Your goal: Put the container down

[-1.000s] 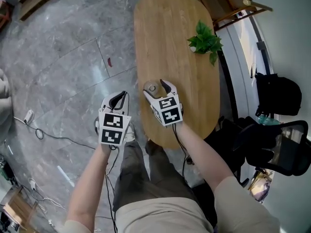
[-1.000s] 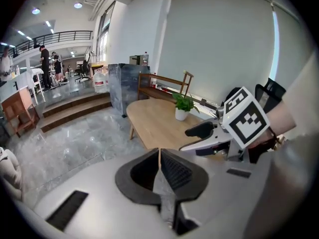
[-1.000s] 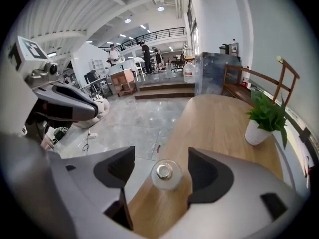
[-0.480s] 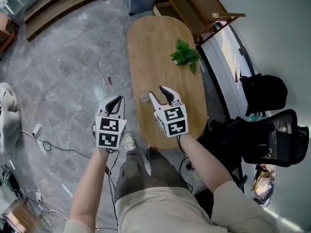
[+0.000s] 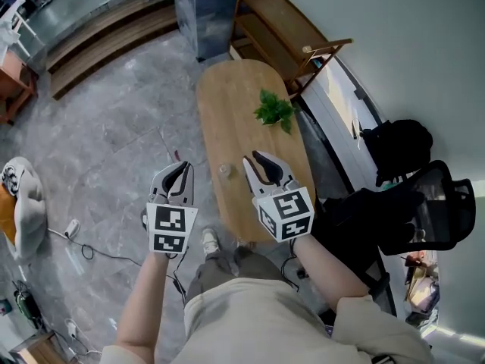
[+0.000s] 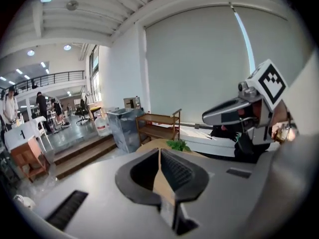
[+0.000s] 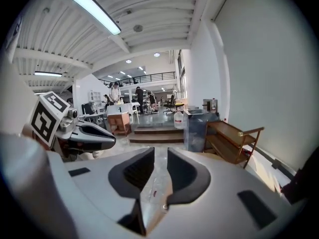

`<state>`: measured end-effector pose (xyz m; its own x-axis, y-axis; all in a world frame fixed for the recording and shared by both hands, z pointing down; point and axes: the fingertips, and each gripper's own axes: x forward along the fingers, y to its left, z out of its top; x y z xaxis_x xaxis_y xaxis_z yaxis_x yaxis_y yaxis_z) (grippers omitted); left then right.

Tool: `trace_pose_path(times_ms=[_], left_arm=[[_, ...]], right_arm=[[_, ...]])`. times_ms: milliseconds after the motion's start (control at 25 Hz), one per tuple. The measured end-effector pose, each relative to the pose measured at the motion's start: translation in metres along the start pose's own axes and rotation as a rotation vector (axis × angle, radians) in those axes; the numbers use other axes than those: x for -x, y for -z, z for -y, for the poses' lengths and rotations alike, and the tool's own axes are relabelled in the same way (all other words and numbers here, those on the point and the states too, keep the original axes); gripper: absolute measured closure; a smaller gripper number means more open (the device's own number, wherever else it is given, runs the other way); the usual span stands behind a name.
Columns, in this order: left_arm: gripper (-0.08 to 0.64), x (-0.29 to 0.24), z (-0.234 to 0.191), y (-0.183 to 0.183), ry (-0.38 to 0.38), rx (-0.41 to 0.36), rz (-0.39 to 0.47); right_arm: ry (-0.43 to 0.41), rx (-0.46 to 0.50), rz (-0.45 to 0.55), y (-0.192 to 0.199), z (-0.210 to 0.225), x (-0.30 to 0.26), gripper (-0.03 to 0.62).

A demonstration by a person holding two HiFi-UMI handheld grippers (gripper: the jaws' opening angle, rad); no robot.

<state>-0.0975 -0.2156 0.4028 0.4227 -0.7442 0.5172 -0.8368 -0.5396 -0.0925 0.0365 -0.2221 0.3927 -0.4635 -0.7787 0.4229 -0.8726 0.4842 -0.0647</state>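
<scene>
A small round container [image 5: 224,170] stands on the oval wooden table [image 5: 227,120], near its left edge. My right gripper [image 5: 257,159] hovers over the table just right of the container and apart from it. Its jaws are closing, a narrow gap still shows, and nothing is between them [image 7: 160,152]. My left gripper [image 5: 182,168] hangs over the grey floor left of the table, with its jaws together and empty [image 6: 159,151]. Both gripper views look out level into the room, so neither shows the container.
A green potted plant [image 5: 273,111] sits further along the table. A wooden shelf [image 5: 282,30] stands beyond the table's far end. A black chair [image 5: 413,214] and a black bag [image 5: 395,146] are at the right. Cables [image 5: 76,237] lie on the floor.
The right gripper held the container between wide jaws, then let go, drew back towards me and rose as its jaws narrowed. The container stays on the table. The left gripper rose too.
</scene>
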Motion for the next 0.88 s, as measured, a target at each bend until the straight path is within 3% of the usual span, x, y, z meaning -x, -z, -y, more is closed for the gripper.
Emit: trace_pose_path(times_ms=[400,520,760,880], left_arm=[[0.545,0.095,0.017,-0.072,-0.022,-0.110,0.145],[0.545,0.128,0.019,-0.090,-0.046,-0.135,0.195],[0.545,0.165,0.038,-0.101,-0.035,-0.098,0.240],[0.545,0.173,0.043,-0.099,-0.026,-0.090,0.233]], right_arm=[[-0.005,-0.034,0.144,-0.074,-0.015,0.102,0.565],[-0.007,0.021,0.158,-0.094,-0.028,0.123,0.569],[0.011,0.187,0.185,-0.114,-0.047,0.164,0.580],[-0.012,0.189,0.210,-0.122,-0.060,0.181,0.581]])
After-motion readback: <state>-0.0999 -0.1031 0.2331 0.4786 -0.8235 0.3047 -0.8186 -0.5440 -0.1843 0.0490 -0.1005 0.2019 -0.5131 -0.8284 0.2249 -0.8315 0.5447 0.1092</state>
